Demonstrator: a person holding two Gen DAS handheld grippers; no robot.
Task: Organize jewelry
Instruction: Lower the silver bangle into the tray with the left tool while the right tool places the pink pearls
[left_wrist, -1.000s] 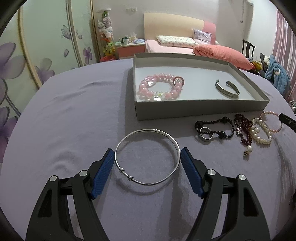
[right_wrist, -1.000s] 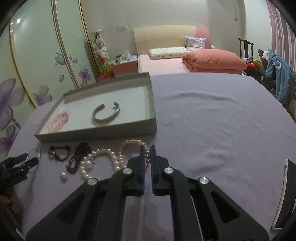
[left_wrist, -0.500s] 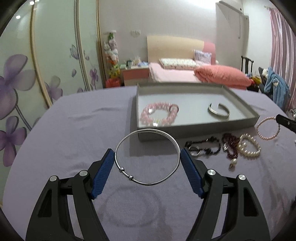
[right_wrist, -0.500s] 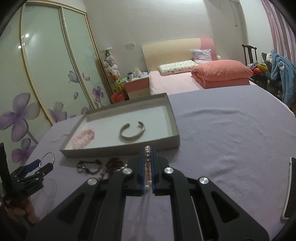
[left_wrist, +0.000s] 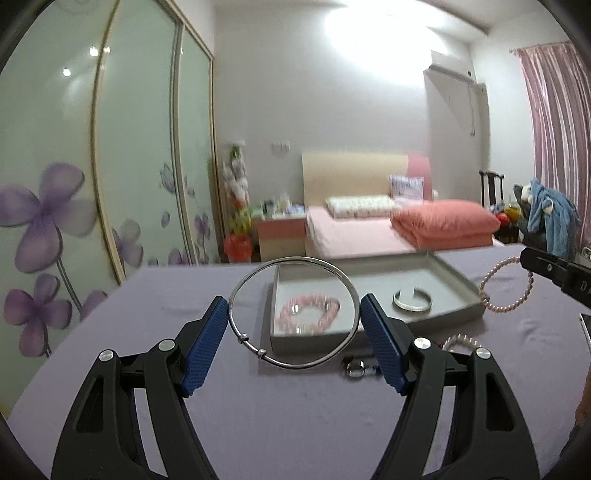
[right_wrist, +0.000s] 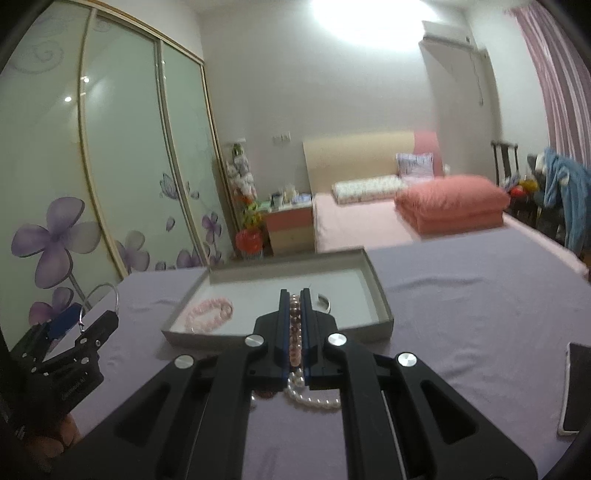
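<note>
My left gripper is shut on a thin silver bangle, held across its width above the purple tablecloth, in front of the grey tray. The tray holds a pink bead bracelet and a silver cuff. My right gripper is shut on a pink pearl bracelet, lifted near the tray's front edge; in the left wrist view that bracelet hangs at the right. A white pearl strand lies on the cloth below the right gripper.
A dark bead bracelet with a ring lies on the cloth beside the tray. A phone lies at the table's right edge. A bed and mirrored wardrobe stand behind the table.
Both grippers have risen off the table. The left lifted the silver bangle; the right closed on the pink pearl bracelet and lifted it toward the tray.
</note>
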